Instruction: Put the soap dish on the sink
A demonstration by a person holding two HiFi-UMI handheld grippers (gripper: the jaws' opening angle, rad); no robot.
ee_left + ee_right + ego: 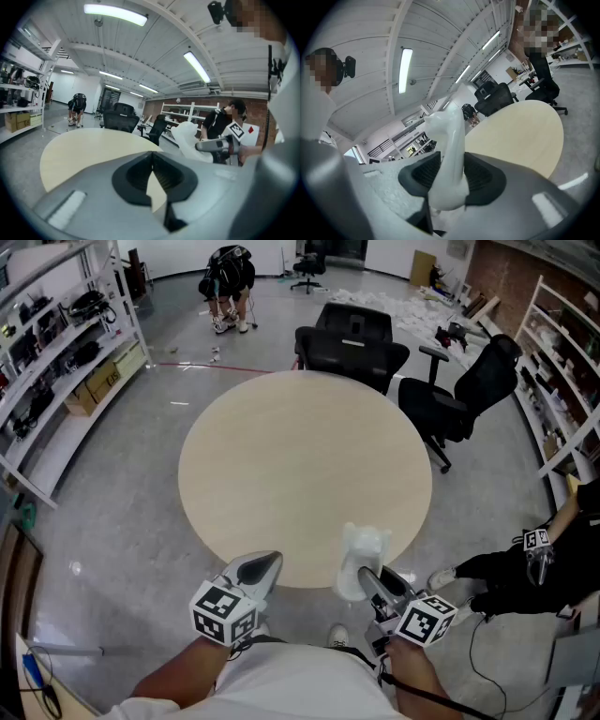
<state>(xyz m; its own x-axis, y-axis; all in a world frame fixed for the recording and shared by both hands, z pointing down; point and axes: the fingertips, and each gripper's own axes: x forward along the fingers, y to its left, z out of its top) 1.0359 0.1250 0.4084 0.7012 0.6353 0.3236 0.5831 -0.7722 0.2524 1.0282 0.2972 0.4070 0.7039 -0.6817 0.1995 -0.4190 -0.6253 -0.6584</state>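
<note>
Where the round table (pixel 300 474) curves toward the person, L gripper (pixel 270 562) hovers at its near edge, jaws together, nothing btwn. R gripper (pixel 367 576) alongside, jaws clamped on white soap dish (pixel 364 549), held upright over table rim.

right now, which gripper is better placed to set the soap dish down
Right. The right gripper clamps the white soap dish between its pads, at the near edge of the round table. The left gripper is shut and empty beside it. No sink is in view.
</note>
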